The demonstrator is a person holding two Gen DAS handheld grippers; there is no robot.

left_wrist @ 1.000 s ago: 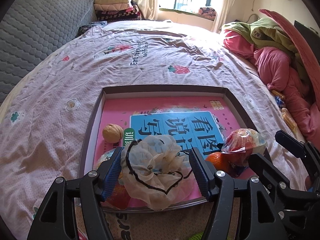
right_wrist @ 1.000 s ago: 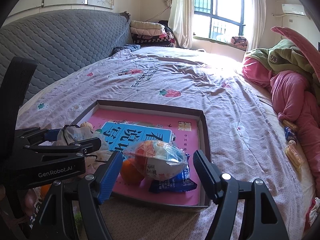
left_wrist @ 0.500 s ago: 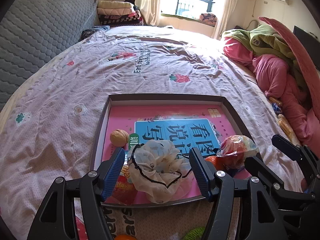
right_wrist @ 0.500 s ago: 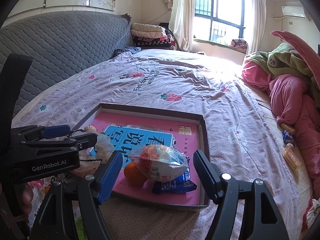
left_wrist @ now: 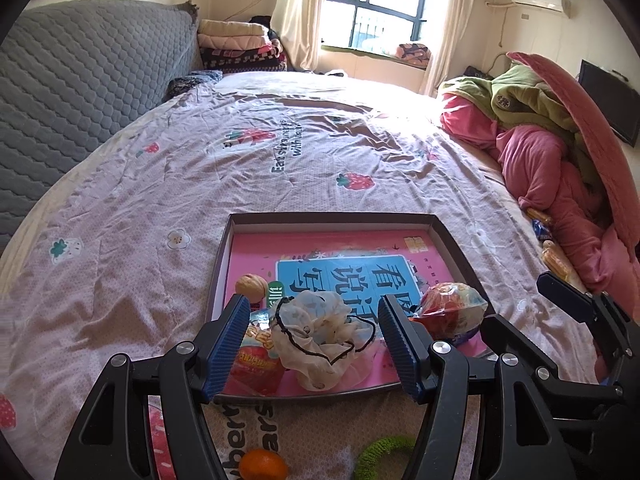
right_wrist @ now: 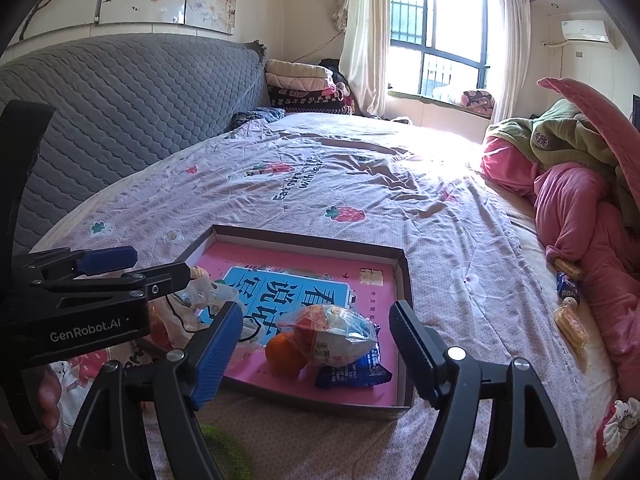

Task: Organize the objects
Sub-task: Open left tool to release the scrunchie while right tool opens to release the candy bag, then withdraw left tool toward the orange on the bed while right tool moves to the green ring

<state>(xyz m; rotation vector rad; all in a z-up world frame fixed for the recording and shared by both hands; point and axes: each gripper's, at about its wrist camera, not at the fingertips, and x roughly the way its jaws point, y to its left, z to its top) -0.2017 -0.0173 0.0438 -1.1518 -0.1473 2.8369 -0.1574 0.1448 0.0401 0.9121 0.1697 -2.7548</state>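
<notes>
Both grippers hover empty: the left gripper (left_wrist: 310, 348) gapes above a crinkled sheer scrunchie (left_wrist: 320, 340) in the shallow cardboard tray (left_wrist: 332, 218), while the right gripper (right_wrist: 316, 350), widening, frames a glossy snack bag (right_wrist: 334, 334) beyond its ribbed fingers (right_wrist: 216, 352).

Item count, as visible:

- Tray (left_wrist: 224, 256): one, on the bed.
- Book (left_wrist: 344, 272): one, lying in the tray.
- Walnut (left_wrist: 251, 285): one, in the tray.
- Scrunchie (left_wrist: 320, 336): one cream, in the tray; one green (left_wrist: 380, 454), on the bedcover in front of the tray.
- Orange (right_wrist: 285, 354): one in the tray; a second (left_wrist: 262, 465) on the bedcover.
- Clear bagged snack (right_wrist: 336, 334): one.
- Blue packet (right_wrist: 354, 372): one.
- Red packet (left_wrist: 256, 354): one.
- Wrapped snacks (right_wrist: 570, 320) at the bed's right edge: at least three; exact number cannot be told.
- Grippers: two.
</notes>
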